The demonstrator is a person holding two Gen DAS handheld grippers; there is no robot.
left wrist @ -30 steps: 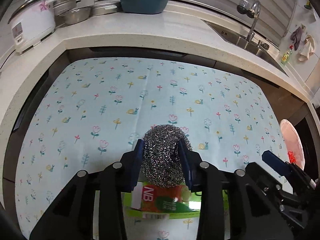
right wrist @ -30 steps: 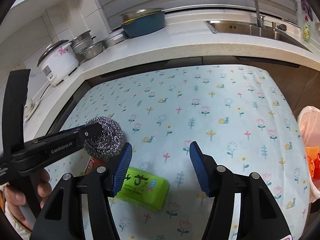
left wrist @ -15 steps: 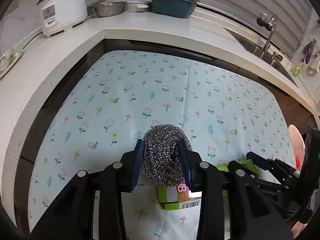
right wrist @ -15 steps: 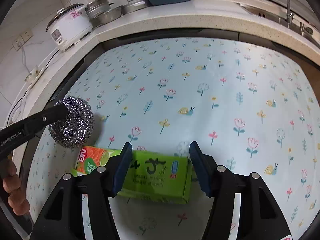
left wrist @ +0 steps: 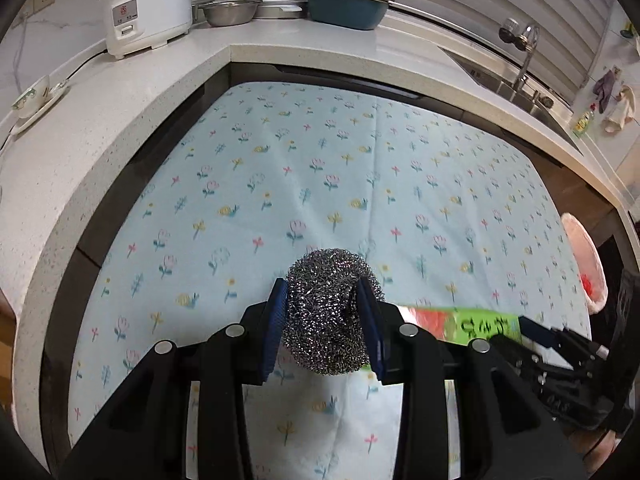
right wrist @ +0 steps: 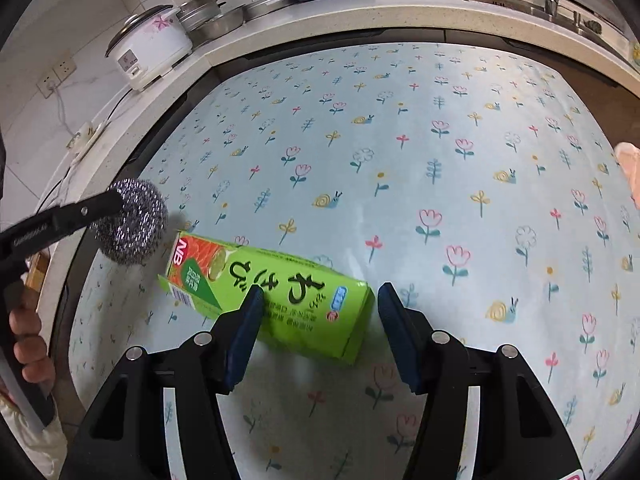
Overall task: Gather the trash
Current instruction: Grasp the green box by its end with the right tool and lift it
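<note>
My left gripper (left wrist: 324,320) is shut on a ball of steel wool (left wrist: 326,312) and holds it above the flowered tablecloth (left wrist: 320,184). The steel wool also shows in the right wrist view (right wrist: 130,222), at the left, beside the box. A green and orange carton box (right wrist: 272,288) lies flat on the cloth. My right gripper (right wrist: 320,320) is open, its jaws standing either side of the box's near end, apart from it. The box also shows in the left wrist view (left wrist: 460,322), with my right gripper (left wrist: 536,330) at its right end.
A pink trash bag (left wrist: 586,260) hangs at the table's right edge. A white counter (left wrist: 100,120) wraps the table at left and back, bearing a rice cooker (left wrist: 148,8), metal bowls (left wrist: 230,12), a blue basin (left wrist: 344,8) and a sink with tap (left wrist: 520,52).
My right gripper has come down over the green box, which now lies between its open jaws. My left gripper has swung left and back with the steel wool.
</note>
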